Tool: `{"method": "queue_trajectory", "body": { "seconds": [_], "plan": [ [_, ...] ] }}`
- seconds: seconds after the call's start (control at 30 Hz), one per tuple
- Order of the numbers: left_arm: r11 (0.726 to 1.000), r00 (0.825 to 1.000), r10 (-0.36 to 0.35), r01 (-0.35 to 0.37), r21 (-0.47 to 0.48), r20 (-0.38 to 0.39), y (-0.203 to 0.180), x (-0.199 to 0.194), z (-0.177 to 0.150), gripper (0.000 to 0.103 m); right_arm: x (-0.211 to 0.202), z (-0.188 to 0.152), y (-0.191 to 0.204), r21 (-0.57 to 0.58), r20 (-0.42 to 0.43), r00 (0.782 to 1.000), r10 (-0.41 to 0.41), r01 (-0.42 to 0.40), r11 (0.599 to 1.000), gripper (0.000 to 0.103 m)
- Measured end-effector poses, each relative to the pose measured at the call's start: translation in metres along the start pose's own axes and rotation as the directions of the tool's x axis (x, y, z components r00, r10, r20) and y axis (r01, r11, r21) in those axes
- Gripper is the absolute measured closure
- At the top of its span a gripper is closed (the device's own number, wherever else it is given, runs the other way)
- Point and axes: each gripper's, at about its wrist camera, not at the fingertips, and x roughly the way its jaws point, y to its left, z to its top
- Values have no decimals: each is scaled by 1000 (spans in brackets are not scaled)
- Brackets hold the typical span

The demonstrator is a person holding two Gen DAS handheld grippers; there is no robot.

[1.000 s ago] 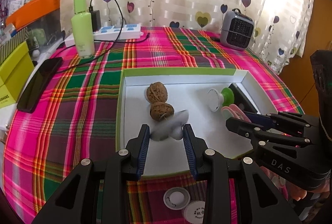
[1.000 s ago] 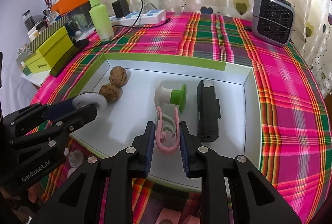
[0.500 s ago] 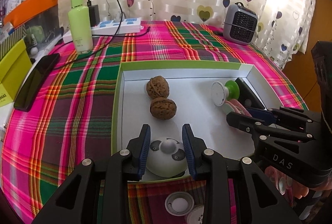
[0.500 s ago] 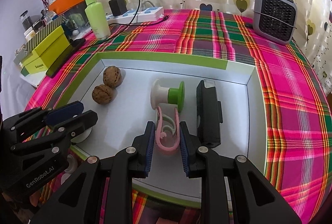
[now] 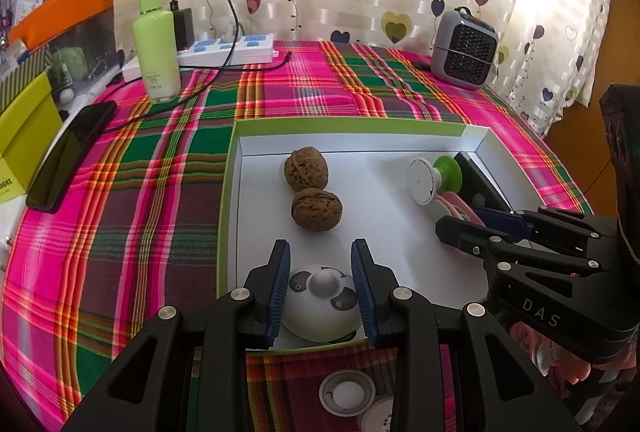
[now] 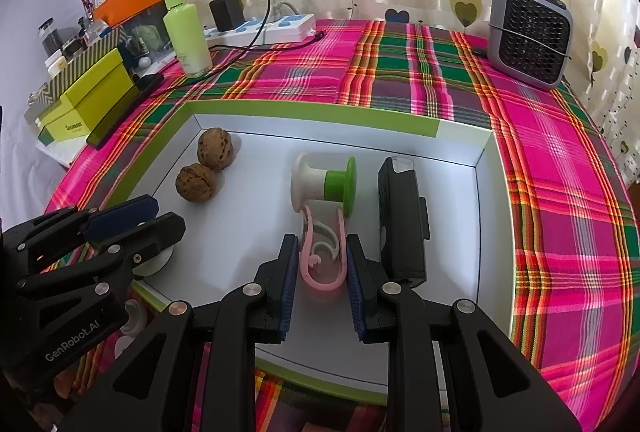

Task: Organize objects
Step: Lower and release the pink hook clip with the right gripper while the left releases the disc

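The shallow white tray with the green rim (image 6: 312, 113) is the biggest thing here, and it holds a black boxy device (image 6: 402, 216) along the right wall, a white-and-green spool (image 6: 324, 185), a pink hair claw clip (image 6: 322, 260), two walnuts (image 5: 310, 191) touching each other, and a white panda-face dome (image 5: 322, 298) at the near edge. The left gripper (image 5: 320, 286) has its pads against both sides of the panda dome, which sits on the tray floor; it looks like light, hard, smooth plastic, so I'd guess it slips unless you pinch low on the widest part. The right gripper (image 6: 322, 282) brackets the pink clip, pads right beside its arms, but I can't tell if it's actually squeezing. The clip looks thin and springy, so best held across the curved back end.
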Motion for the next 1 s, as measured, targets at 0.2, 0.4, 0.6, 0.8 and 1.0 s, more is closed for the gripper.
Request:
{"method": "queue_trajectory", "body": {
  "seconds": [0.2,0.4,0.6,0.8,1.0],
  "plan": [
    [1000,1000,-3,3,-2,1,0,-1,0,73,0,0,-1,5,0,1000,2,-2,1000,79],
    [1000,1000,-3,3,-3,0,0,-1,0,73,-1,-1,0,-1,1,1000,-6,6,1000,79],
    [1000,1000,-2,2,-5,5,1,-3,0,73,-3,-2,0,11,1,1000,3,-3,1000,66],
    [1000,1000,-3,3,-8,13,2,-7,1,71,-4,-4,3,12,4,1000,1,-1,1000,63],
    [1000,1000,4,-3,-6,26,3,-11,0,67,-8,-5,1,30,17,1000,-1,1,1000,61]
  ]
}}
